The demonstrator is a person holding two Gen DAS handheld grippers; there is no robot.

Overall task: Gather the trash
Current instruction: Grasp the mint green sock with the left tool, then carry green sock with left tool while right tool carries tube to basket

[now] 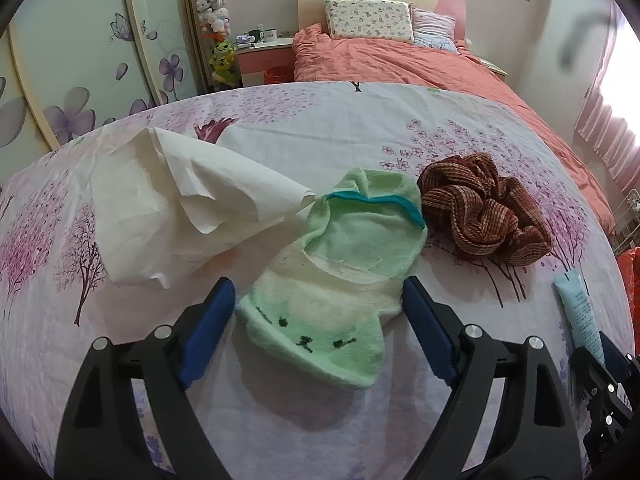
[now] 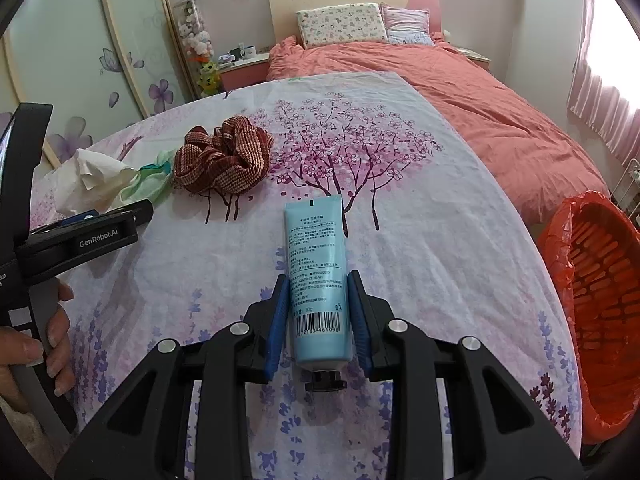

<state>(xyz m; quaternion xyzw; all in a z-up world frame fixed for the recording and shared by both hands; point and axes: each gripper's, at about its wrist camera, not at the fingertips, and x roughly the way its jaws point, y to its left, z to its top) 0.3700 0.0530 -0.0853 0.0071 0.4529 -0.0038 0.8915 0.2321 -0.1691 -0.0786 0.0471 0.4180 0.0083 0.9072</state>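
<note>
The right tongs (image 2: 319, 312) pinch the blue tube (image 2: 318, 280). A blue pad sits on each side, low down by the bar code, and the black cap (image 2: 325, 381) pokes out toward the camera. The tube still lies flat on the sheet (image 2: 440, 240). The left tongs (image 1: 318, 308) are spread wide, one finger on each side of the green sock (image 1: 332, 292). The pads (image 1: 210, 332) do not seem to press it yet.

Beside the sock lies the white paper (image 1: 180, 204), its tip just touching the sock. On the other side is the brown cloth (image 1: 480, 208), close by. The red bin (image 2: 600, 312) waits at the right edge of the bed.

I think the job now is to lift the tube and drop it in the bin. To do it well, keep the pinch firm, as the tube looks smooth and may slip. Lift straight up first, then swing right over the bin before letting go. The left tongs should close only on the sock, not on the paper too.
</note>
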